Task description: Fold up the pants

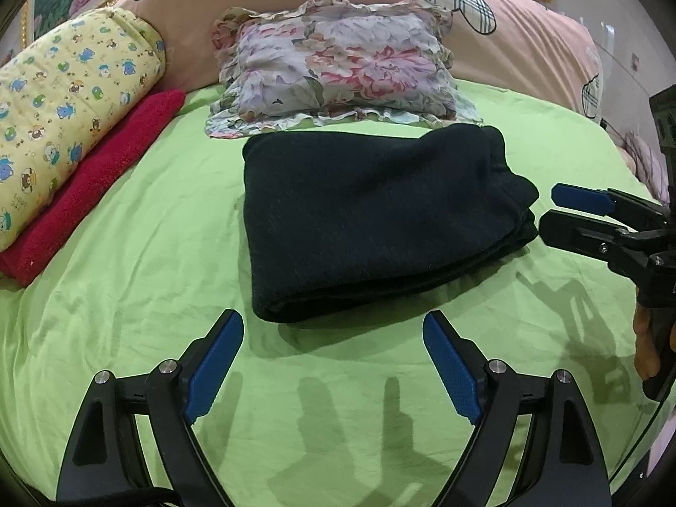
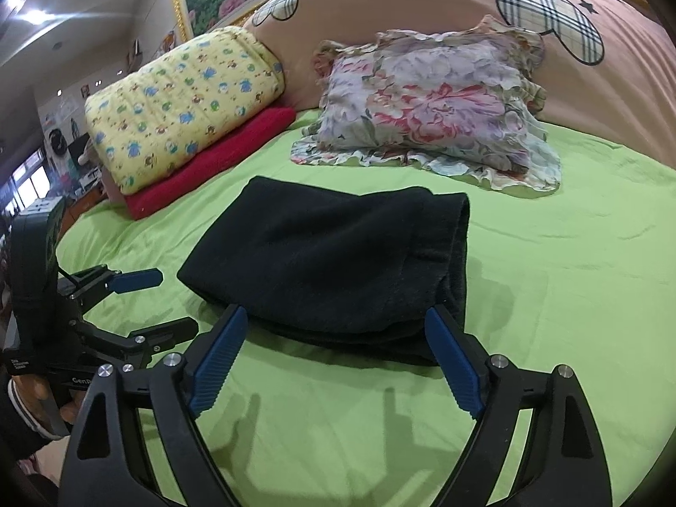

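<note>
Dark pants (image 1: 372,219) lie folded into compact stack on green sheet (image 1: 148,262), mid-bed, just near of floral pillow (image 1: 338,63). Left gripper (image 1: 333,338) hovers at near edge, jaws spread, empty. Right gripper (image 2: 336,329) beside stack's right edge, jaws parted, apparently not touching cloth. Yellow quilt (image 1: 63,97) atop red towel (image 1: 97,177), far left.

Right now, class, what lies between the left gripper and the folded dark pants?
Only bare green bedsheet with shadows lies between the open left gripper and the pants, seen in the left wrist view.
</note>
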A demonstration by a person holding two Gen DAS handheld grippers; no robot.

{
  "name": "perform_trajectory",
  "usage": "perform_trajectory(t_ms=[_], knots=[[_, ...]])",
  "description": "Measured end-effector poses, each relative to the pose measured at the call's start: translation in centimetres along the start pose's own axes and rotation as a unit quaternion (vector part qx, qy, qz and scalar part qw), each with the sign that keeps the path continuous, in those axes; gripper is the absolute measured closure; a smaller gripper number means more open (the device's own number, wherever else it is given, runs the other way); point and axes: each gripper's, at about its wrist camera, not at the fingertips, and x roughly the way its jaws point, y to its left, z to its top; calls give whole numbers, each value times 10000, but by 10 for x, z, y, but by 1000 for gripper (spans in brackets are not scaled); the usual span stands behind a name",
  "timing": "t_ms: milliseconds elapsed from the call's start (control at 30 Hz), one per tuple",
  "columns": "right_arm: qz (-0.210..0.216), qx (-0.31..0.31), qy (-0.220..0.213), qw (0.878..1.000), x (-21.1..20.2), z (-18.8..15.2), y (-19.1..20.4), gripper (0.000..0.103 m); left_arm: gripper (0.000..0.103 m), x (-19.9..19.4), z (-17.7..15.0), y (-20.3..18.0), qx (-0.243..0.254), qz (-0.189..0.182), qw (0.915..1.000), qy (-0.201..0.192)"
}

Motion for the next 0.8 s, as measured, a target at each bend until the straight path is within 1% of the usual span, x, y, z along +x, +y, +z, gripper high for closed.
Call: perform_trajectory(t_ms=[200,467,800], knots=[[-14,-61,108,9999,9,-1,2,16,15,6,0,4,-129,-44,9999,37],[-100,4,168,9998,15,-4,-2,16,14,12,2,5,-172,-16,9998,61],[-88,22,194,9998,19,-4,-3,16,14,13,3,6,-195,-14,9998,64]])
